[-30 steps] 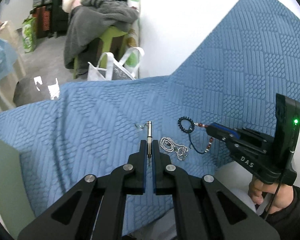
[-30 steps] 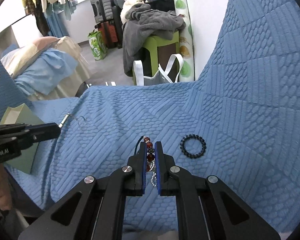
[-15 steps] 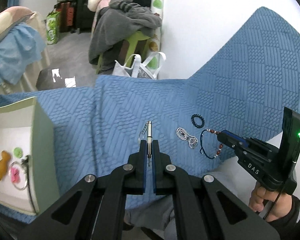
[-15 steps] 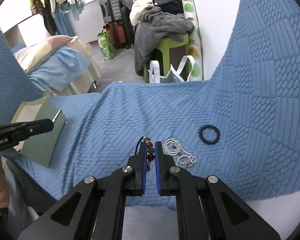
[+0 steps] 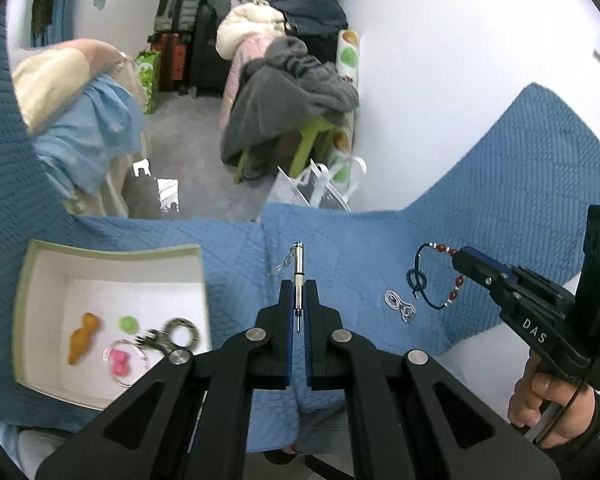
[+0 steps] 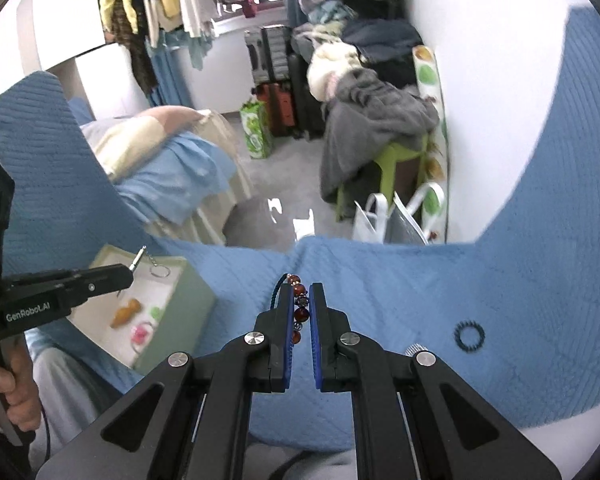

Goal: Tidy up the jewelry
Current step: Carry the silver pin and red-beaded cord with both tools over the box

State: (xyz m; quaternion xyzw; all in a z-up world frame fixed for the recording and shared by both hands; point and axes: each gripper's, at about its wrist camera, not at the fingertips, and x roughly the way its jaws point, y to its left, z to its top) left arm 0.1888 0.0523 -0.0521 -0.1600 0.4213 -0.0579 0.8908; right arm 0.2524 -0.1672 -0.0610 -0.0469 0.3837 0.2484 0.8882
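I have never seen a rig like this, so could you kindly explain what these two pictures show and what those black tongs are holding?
There is no robot here: a person holds a hand-operated two-finger gripper in each hand, and each carries a wide-angle camera looking along its fingers. One picture comes from the left gripper, the other from the right gripper; each also shows the other gripper from the side. The left one is shut on a slim metal pendant with a small chain. The right one is shut on a red bead bracelet on a dark cord. On the blue quilted cloth lie a silver chain and a black beaded ring. An open box on the left already holds some trinkets.
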